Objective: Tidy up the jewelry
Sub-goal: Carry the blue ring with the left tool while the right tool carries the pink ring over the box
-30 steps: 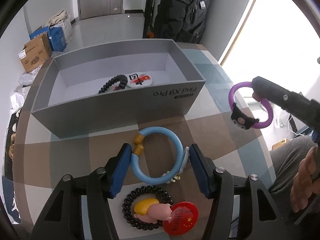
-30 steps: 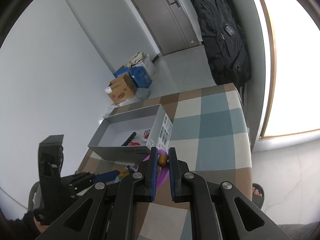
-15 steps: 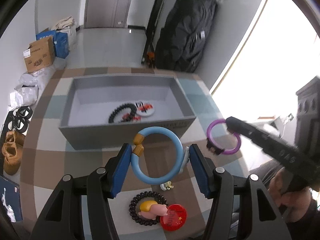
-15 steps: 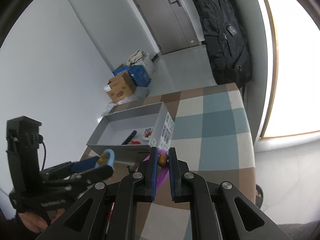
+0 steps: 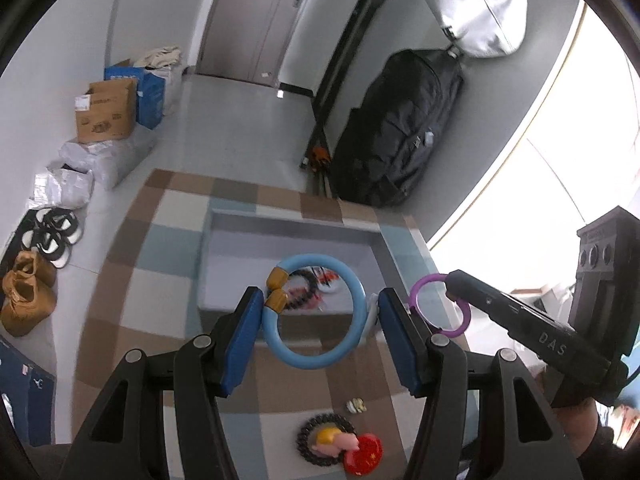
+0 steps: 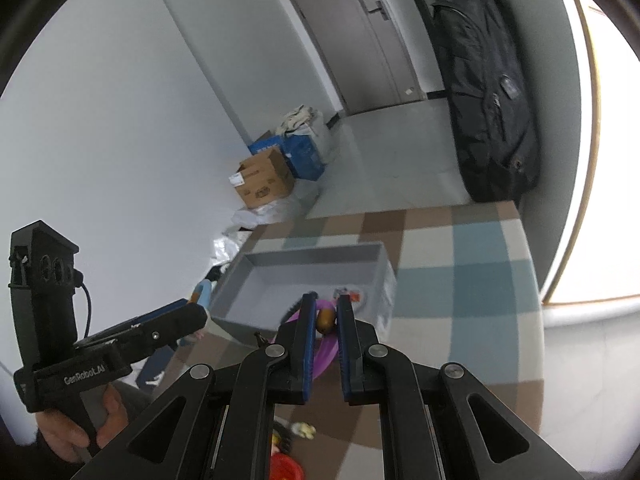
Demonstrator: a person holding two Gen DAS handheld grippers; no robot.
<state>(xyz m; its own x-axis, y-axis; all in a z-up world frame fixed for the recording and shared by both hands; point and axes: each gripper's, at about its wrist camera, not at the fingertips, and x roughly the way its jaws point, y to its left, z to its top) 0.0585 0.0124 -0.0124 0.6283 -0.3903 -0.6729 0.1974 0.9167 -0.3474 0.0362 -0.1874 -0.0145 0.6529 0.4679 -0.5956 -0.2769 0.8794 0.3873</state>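
Note:
My left gripper (image 5: 316, 312) is shut on a light-blue ring bracelet (image 5: 312, 362) with two gold beads, held upright in the air in front of the grey box (image 5: 288, 220). In the left wrist view my right gripper (image 5: 452, 282) comes in from the right, pinching a purple ring (image 5: 414, 296). In the right wrist view the right gripper (image 6: 323, 308) is shut on the purple ring (image 6: 324, 356) beside its gold bead (image 6: 326, 320). The left gripper (image 6: 192, 312) is at the left there, near the box (image 6: 312, 252). Inside the box lie a black coil band (image 5: 304, 280) and a white badge (image 5: 328, 286).
On the checkered tablecloth (image 5: 160, 280), below my left gripper, lie a black coil band with a pink-and-yellow charm (image 5: 326, 438), a red badge (image 5: 362, 460) and a small trinket (image 5: 355, 406). A black backpack (image 5: 400, 132) hangs beyond the table. Cardboard boxes (image 5: 104, 112) stand on the floor.
Both grippers have risen with their rings. The blue ring has left the tablecloth and now hangs in front of the box. The purple ring has come closer to my left gripper.

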